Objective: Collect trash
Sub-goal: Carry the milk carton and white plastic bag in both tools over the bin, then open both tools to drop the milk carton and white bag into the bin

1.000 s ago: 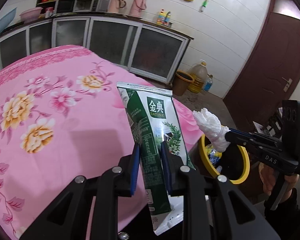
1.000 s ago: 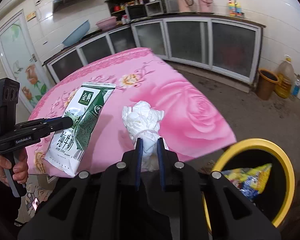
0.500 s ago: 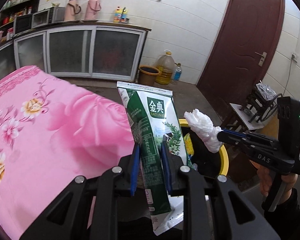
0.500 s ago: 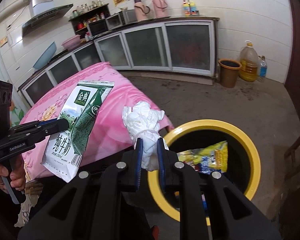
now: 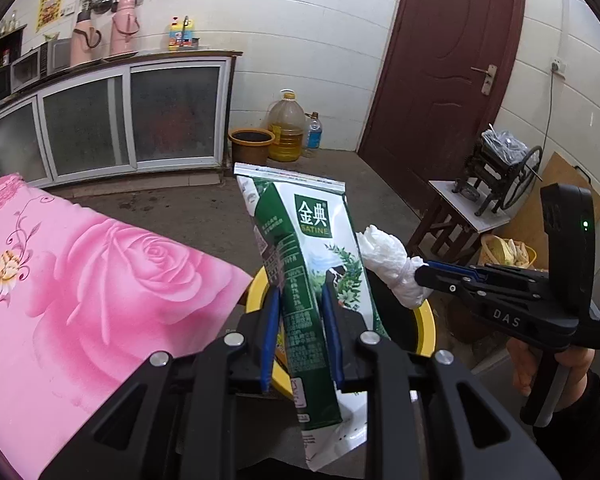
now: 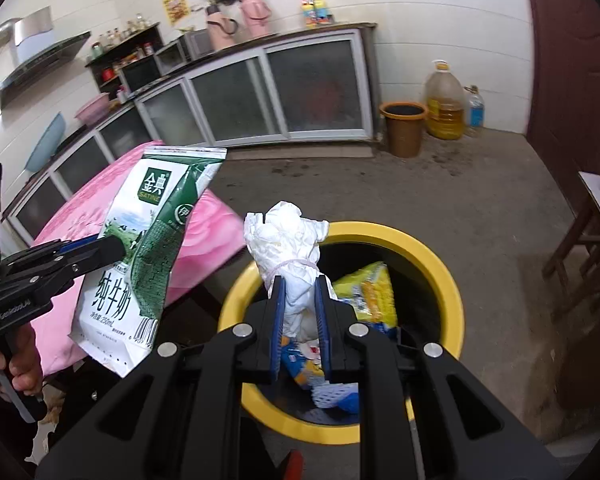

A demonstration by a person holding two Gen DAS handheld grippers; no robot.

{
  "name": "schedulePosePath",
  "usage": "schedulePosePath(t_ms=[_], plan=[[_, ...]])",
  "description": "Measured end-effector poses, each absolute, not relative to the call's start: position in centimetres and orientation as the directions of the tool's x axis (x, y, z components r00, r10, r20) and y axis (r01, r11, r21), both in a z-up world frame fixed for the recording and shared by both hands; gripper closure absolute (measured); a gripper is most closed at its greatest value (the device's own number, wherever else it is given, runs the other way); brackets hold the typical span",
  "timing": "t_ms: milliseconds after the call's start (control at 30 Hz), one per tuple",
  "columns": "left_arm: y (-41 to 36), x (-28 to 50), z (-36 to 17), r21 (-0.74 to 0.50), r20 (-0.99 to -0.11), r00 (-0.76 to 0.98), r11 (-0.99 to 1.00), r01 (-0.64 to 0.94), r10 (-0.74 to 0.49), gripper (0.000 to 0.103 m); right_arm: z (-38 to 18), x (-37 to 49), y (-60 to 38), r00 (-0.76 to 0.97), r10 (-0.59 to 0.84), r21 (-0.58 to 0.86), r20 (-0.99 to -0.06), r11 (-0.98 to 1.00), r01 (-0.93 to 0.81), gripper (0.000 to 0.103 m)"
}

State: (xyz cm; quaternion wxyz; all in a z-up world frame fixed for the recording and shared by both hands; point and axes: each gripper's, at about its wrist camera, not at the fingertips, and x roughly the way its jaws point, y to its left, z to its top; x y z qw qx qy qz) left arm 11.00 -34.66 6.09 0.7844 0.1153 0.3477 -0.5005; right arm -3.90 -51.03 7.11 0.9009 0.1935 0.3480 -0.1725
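My left gripper [image 5: 300, 300] is shut on a green and white milk carton [image 5: 306, 264], flattened and held upright just above the near rim of a yellow-rimmed trash bin [image 5: 426, 328]. My right gripper [image 6: 299, 284] is shut on a crumpled white tissue wad [image 6: 286, 240] and holds it above the bin [image 6: 448, 280]. The bin holds yellow and blue wrappers [image 6: 370, 292]. In the right wrist view the carton [image 6: 148, 248] hangs left of the bin in the left gripper [image 6: 116, 246]. In the left wrist view the tissue [image 5: 388, 260] and the right gripper [image 5: 424, 274] are beside the carton.
A table with a pink floral cloth [image 5: 80, 280] lies left of the bin. A brown bucket [image 6: 404, 128], an oil jug [image 6: 444, 100] and a water bottle stand by the cabinets. A wooden stool [image 5: 456, 216] carries a hand-crank machine near the dark red door.
Both grippers have swung away from the pink table toward the bin, carrying carton and tissue. The bin is now right below them and the table has slid off to the left.
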Motion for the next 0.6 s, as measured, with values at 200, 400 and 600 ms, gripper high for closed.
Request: schedulePosePath(t_ms=[200,400,600], plan=[[-37.3,10.5,5.1,-0.170,-0.679,0.221,0.443,0.880,-0.700,0.083,5.6,-4.8,-52.2,0.665,-0.197,0.232,-0.721,0.835,0.499,0.089],[-40.4,11.4,2.5,-0.187,-0.726,0.175,0.435,0.881,-0.665,0.083,3.4,-3.9,-53.4,0.602,-0.190,0.229,-0.776,0.805,0.548,0.089],[-42.1,13.1,0.0,-0.244,-0.750,0.120,0.441,0.863,-0.651,0.080,1.7,-2.8,-54.7,0.535,-0.176,0.230,-0.826,0.762,0.605,0.083]])
